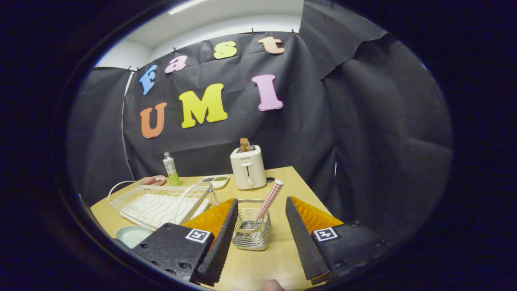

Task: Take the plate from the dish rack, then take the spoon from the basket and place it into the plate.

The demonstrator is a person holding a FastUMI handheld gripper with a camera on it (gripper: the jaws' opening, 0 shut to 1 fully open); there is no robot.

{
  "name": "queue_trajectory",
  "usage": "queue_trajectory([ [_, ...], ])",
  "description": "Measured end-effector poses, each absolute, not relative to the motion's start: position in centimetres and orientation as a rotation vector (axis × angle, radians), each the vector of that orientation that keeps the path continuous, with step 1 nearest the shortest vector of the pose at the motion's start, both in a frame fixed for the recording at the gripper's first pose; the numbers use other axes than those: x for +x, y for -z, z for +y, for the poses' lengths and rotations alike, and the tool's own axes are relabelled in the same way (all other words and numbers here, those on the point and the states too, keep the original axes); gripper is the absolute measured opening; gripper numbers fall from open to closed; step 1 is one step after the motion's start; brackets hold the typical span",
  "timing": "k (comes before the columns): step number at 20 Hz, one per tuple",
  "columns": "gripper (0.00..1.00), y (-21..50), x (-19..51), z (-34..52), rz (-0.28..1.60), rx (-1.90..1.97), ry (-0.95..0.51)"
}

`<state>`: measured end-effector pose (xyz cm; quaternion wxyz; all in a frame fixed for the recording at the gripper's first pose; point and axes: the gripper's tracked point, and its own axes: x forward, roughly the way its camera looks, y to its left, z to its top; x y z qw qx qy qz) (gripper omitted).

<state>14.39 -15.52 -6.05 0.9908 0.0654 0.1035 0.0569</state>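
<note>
Your spoon (pixel 270 199) is standing tilted in the wire basket (pixel 251 229), its checked handle leaning up and right. The basket is sitting between your gripper's (pixel 261 210) spread fingers. The pale green plate (pixel 133 235) is lying flat on the table, just beside the white rack (pixel 161 202).

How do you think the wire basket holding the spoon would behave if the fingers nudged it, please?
The wire basket looks light, so it would probably slide on the smooth table. The spoon leans out high, so it may tip. The gripper is open, the basket between its fingers.
</note>
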Motion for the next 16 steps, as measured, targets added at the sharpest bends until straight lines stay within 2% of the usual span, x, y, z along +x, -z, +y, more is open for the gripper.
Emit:
queue_trajectory([
  [6, 0.52, 7.4, 17.8, -15.1, 0.258, 0.205, -0.184],
  [8, 0.4, 7.5, 18.3, -14.8, 0.275, 0.236, -0.197],
  [9, 0.29, 7.4, 18.5, -14.7, 0.278, 0.249, -0.197],
  [13, 0.14, 6.7, 17.6, -13.3, 0.285, 0.247, -0.26],
  [16, 0.08, 6.0, 17.3, -12.8, 0.282, 0.222, -0.251],
])
